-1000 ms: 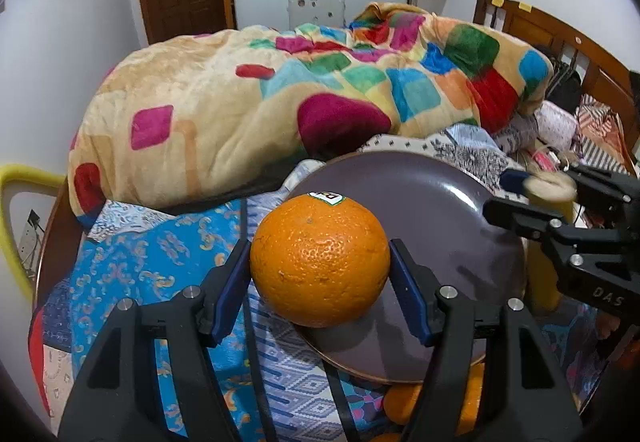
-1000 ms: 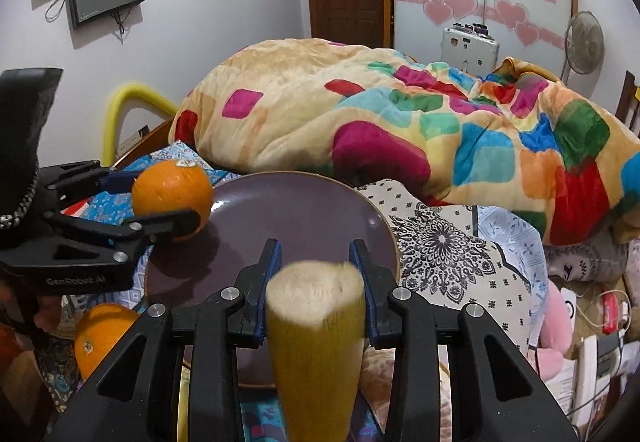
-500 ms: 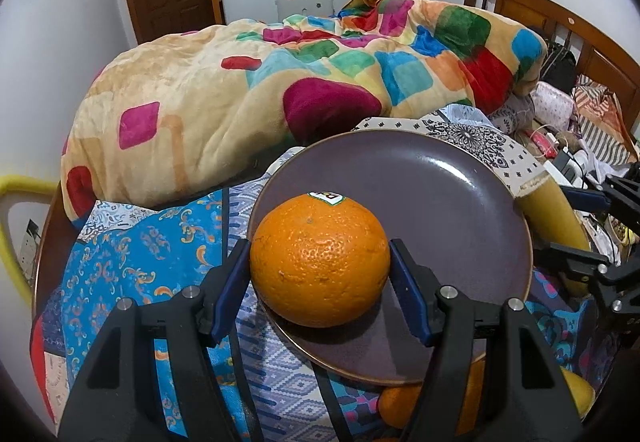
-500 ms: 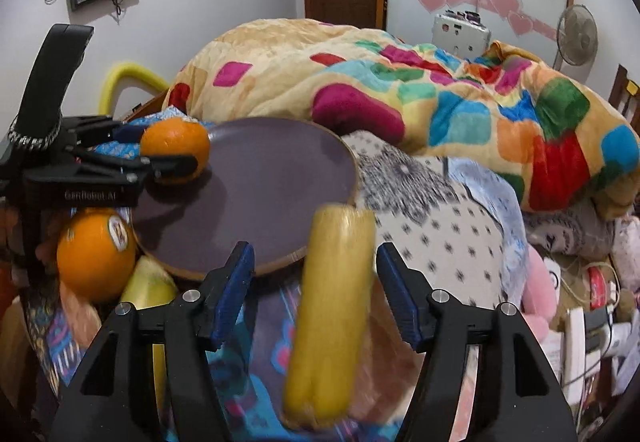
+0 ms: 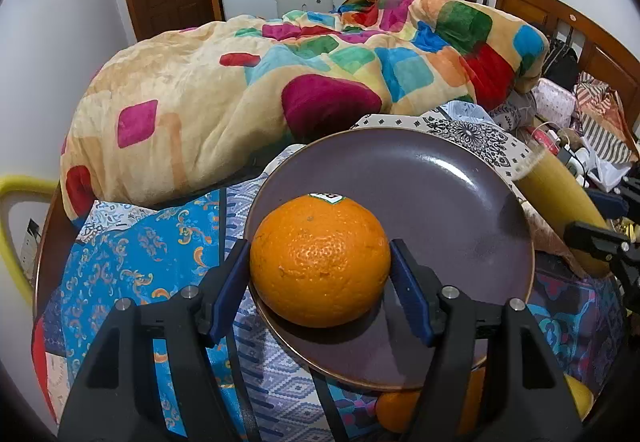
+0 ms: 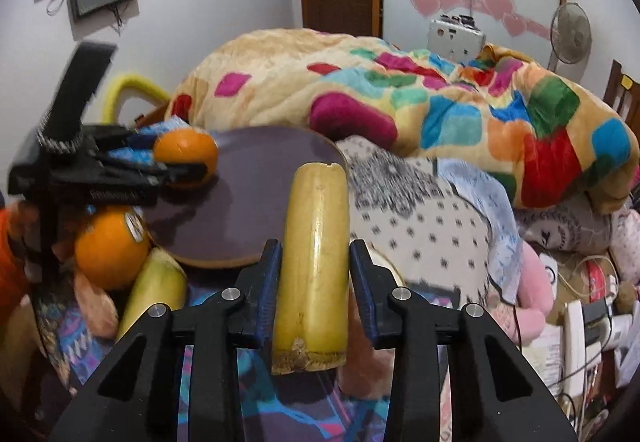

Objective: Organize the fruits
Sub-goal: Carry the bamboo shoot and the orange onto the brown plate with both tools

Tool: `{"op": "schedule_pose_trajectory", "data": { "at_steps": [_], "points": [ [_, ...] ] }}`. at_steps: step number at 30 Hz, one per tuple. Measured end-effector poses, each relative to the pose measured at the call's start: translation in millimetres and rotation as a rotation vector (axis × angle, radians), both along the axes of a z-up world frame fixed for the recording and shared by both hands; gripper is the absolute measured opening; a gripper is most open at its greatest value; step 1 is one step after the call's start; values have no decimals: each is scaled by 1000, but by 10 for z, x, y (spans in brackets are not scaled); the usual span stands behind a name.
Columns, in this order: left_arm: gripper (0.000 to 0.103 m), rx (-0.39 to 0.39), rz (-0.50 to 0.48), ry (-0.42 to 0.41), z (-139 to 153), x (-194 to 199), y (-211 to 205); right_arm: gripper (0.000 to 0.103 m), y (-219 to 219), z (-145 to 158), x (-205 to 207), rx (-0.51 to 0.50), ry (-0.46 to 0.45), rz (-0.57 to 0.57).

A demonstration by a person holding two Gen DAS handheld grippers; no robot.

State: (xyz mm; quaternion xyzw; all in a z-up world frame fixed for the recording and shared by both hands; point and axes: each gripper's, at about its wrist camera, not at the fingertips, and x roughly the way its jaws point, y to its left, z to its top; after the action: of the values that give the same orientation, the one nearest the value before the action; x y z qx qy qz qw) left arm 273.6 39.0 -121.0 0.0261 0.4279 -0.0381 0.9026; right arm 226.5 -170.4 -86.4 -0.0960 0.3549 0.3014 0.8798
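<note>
My left gripper (image 5: 320, 274) is shut on an orange (image 5: 320, 260) with a sticker, held over the near left rim of a dark purple plate (image 5: 432, 210). My right gripper (image 6: 314, 274) has its jaws around a cut yellow banana piece (image 6: 316, 254) that lies lengthwise between them, right of the plate (image 6: 256, 198); small gaps show at both pads. The left gripper with its orange (image 6: 186, 152) shows in the right wrist view. The banana piece (image 5: 560, 210) and right gripper (image 5: 604, 226) show at the plate's right edge in the left wrist view.
A second orange (image 6: 110, 250) and another banana piece (image 6: 154, 294) lie under the plate's near left edge. A colourful blanket (image 5: 280, 74) is heaped behind the plate. A wooden headboard (image 5: 560, 18) and clutter with cables (image 6: 580, 302) are to the right.
The right gripper opened, the banana piece dropped and tilted, and now the jaws are narrowed around it again, lying lengthwise. The left gripper keeps the orange over the plate and drew back slightly.
</note>
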Motion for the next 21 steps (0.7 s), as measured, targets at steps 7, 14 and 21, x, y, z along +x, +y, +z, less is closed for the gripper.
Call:
{"op": "schedule_pose_trajectory", "data": {
  "at_steps": [7,14,21],
  "points": [
    [79,-3,11,-59,140,-78,21,32,378,29,280,16,8,33],
    [89,9,43,-161,402,-270,109,31,691,-130,520,-43,35,25],
    [90,16,85,-191,478,-410,202,32,671,-103,452,-50,44,11]
  ]
}}
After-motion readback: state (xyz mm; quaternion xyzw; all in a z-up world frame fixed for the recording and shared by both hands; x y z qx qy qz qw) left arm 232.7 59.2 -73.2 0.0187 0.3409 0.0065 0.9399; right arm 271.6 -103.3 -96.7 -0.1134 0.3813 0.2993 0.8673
